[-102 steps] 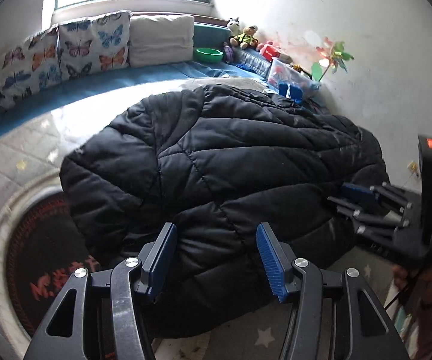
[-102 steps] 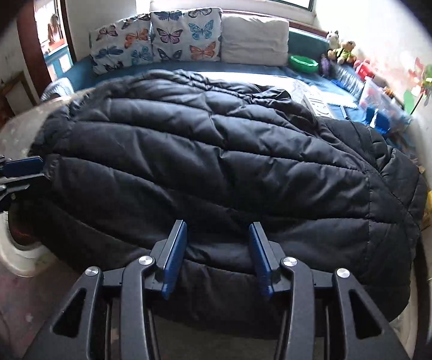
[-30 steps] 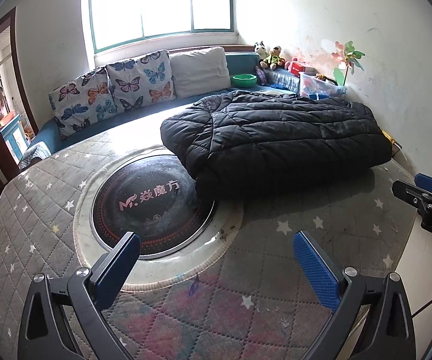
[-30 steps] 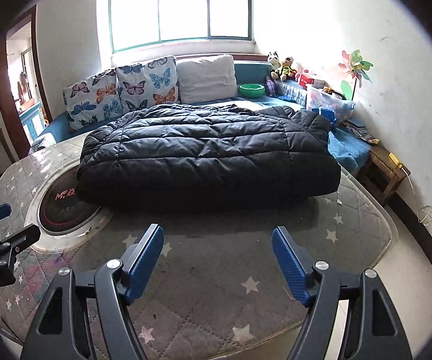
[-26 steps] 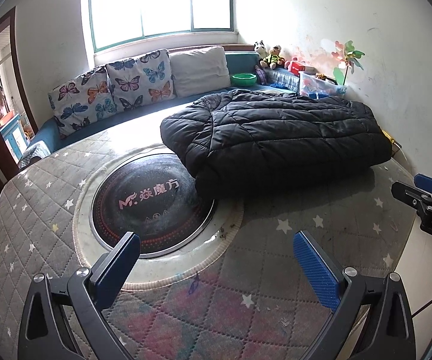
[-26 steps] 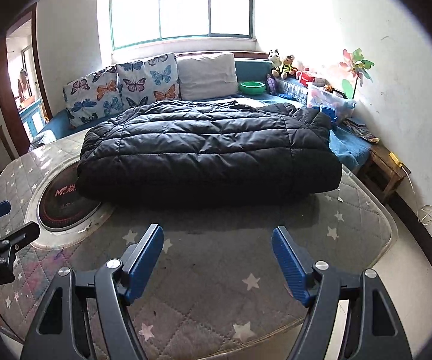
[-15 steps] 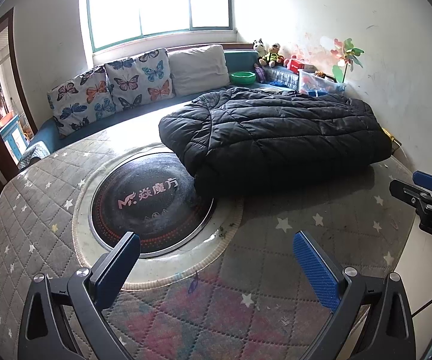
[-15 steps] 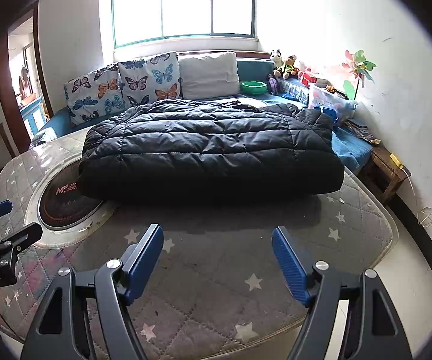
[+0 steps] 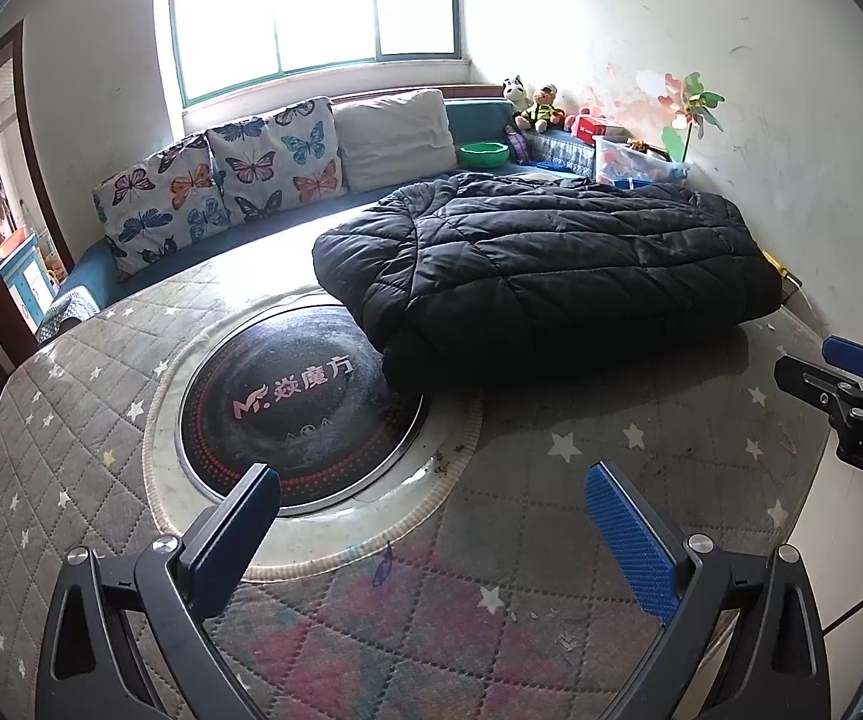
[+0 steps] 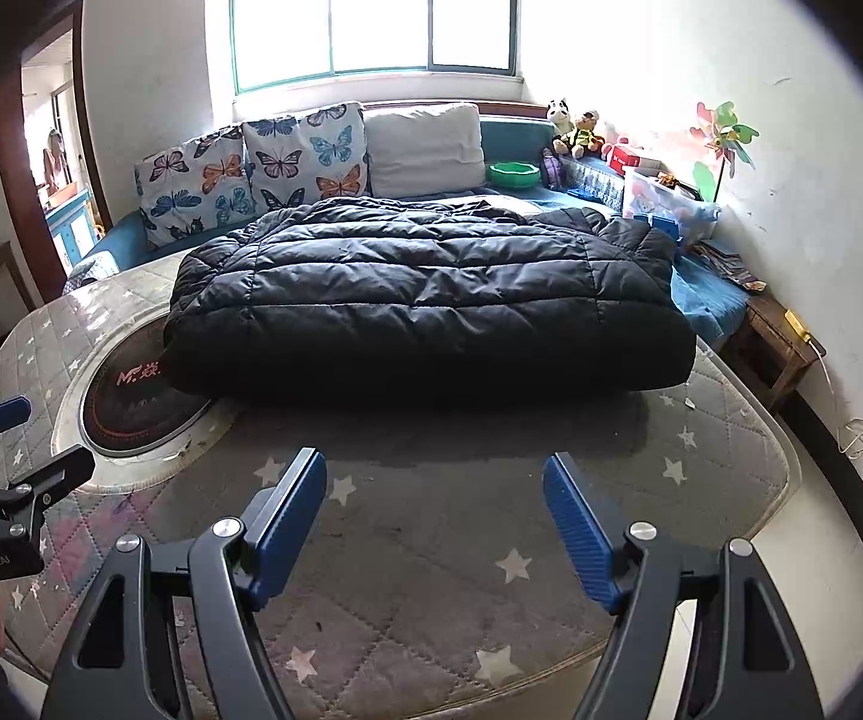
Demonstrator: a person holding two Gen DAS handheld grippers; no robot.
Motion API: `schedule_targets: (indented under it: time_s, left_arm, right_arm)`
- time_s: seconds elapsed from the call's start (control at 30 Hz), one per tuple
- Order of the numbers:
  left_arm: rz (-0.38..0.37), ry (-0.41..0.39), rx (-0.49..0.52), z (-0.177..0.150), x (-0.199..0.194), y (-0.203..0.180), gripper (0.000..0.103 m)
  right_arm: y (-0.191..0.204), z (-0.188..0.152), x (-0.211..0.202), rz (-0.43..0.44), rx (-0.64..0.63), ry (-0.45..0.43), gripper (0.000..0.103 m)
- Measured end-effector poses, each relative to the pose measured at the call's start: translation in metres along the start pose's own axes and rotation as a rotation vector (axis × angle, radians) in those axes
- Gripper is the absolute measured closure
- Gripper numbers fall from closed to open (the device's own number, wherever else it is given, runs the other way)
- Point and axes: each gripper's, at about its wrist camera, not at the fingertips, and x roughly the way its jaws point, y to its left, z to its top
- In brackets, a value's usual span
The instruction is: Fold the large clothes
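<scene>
A black puffer coat (image 9: 551, 270) lies folded in a thick rectangle on the far right part of the quilted table (image 9: 101, 420); it also shows in the right wrist view (image 10: 425, 306). My left gripper (image 9: 431, 516) is open and empty, held back over the table's near edge. My right gripper (image 10: 434, 510) is open and empty, well short of the coat. Each gripper shows at the edge of the other's view: the right one (image 9: 851, 384), the left one (image 10: 11, 438).
A round black hotplate (image 9: 299, 402) with a logo is set in the table's middle, the coat's corner overlapping it. A sofa with butterfly cushions (image 9: 221, 180), a green bowl (image 9: 482, 153) and toys stands behind. A small wooden table (image 10: 779, 336) stands at the right wall.
Since 3.4 s ago both grippers have let go of the coat, opened wide and pulled back from it. Over the last second both views barely shift.
</scene>
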Motion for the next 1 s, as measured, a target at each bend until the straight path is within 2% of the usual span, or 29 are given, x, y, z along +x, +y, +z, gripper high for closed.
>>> schedule_targets:
  time_s: [1.0]
  left_arm:
    - [-0.003, 0.004, 0.018, -0.008, 0.002, 0.000, 0.000]
  right_arm:
    - [0.010, -0.005, 0.001, 0.011, -0.018, 0.004, 0.021]
